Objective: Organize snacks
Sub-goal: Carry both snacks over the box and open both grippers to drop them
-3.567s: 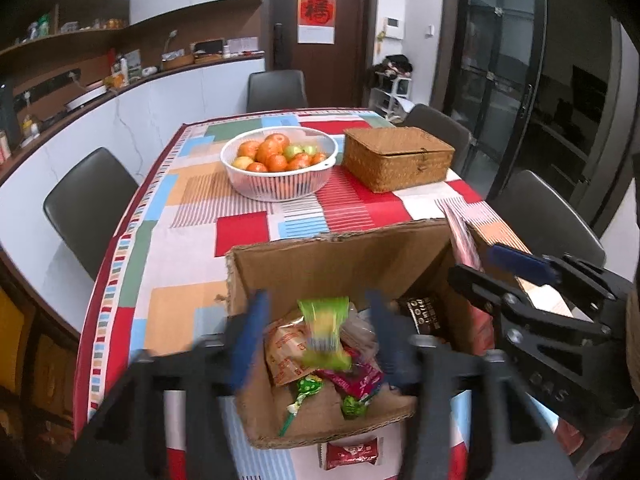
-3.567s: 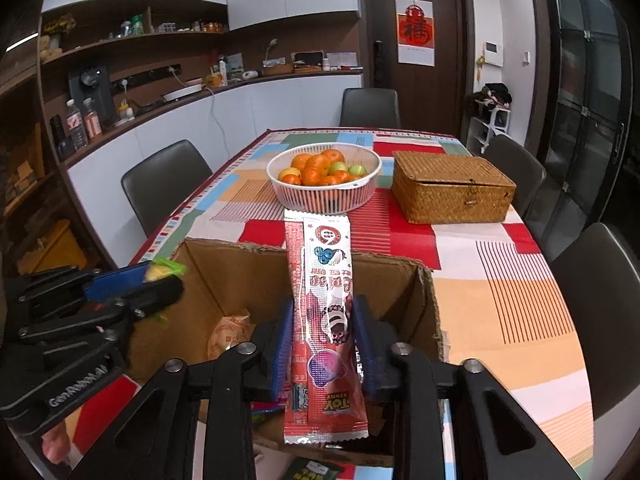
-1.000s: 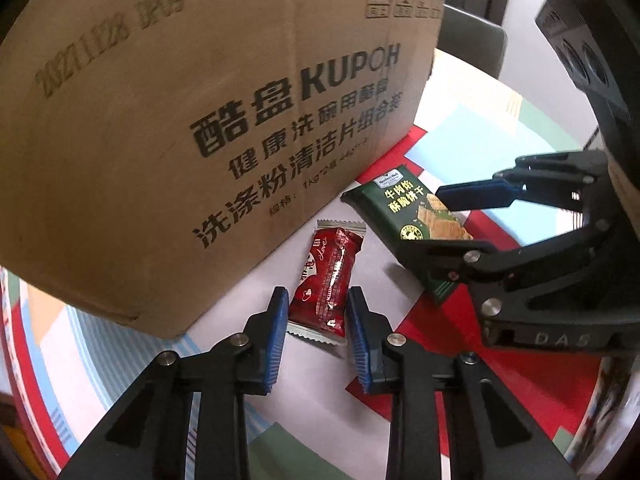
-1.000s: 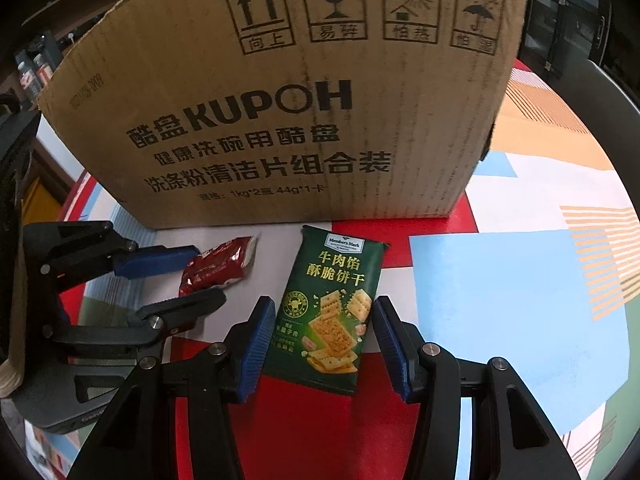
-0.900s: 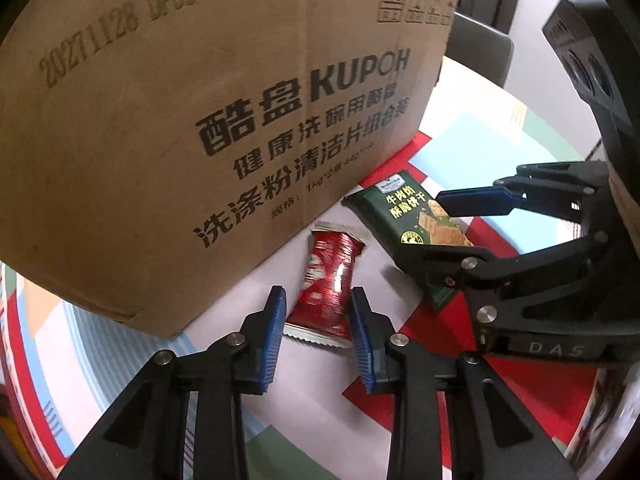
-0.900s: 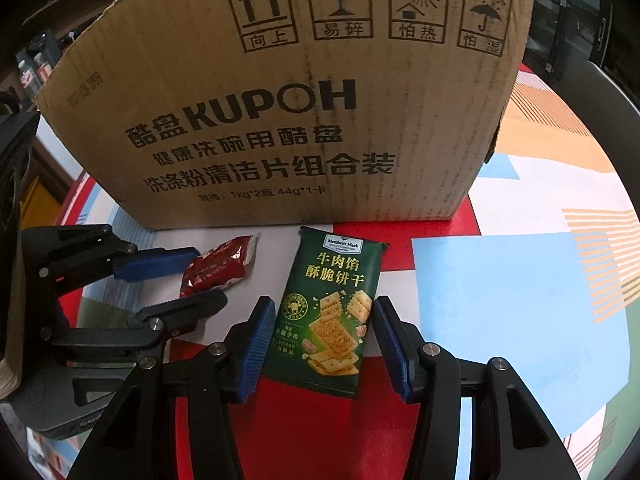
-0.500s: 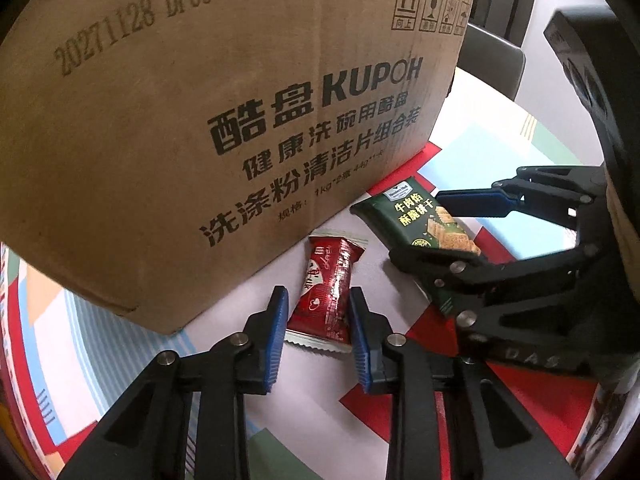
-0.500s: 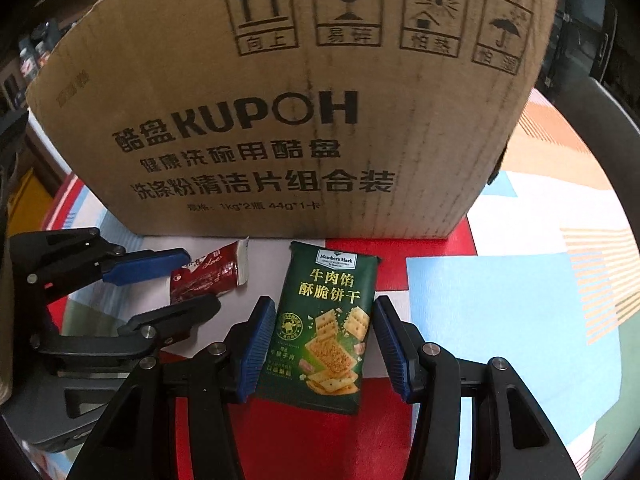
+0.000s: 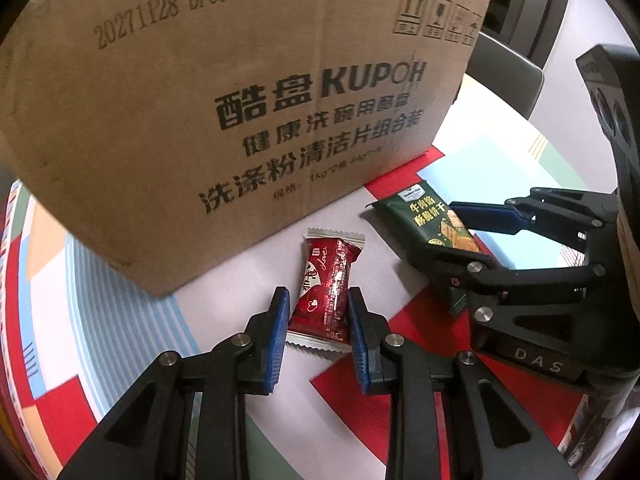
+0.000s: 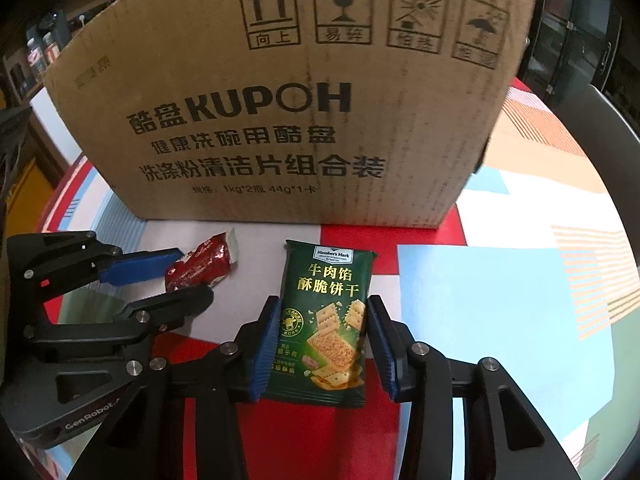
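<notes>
Down at tabletop level, close against the printed front wall of a large corrugated cardboard box (image 10: 288, 92): matte brown board, bold black lettering, a row of four handling symbols along the upper edge, a stamped date code near the top left corner. On the tablecloth (image 10: 500, 300), a smooth patchwork of red, pale blue, white and striped panels, just in front of the box: two flat foil packs side by side, apart from each other and from the box wall. Left gripper (image 9: 318, 310), black plastic arms with ribbed blue pads, narrowed almost fully around the near end of a small red candy wrapper (image 9: 326, 288), glossy and crinkled, serrated silver seals at both ends; right pad against the wrapper's edge, left pad just beside it, pressure not plain, wrapper lying on the cloth. Right gripper (image 10: 322, 328), same build, jaws just been closing on the dark green cracker packet (image 10: 326, 320), a smooth rectangular pouch with gold characters and pictured square crackers; blue pads hard up against both long sides of the pouch's middle, pouch flat on a red panel, top end toward the box. Seen from the left wrist, the right gripper's black linkage with bright rivets over the green pouch, to the right of the red wrapper.
</notes>
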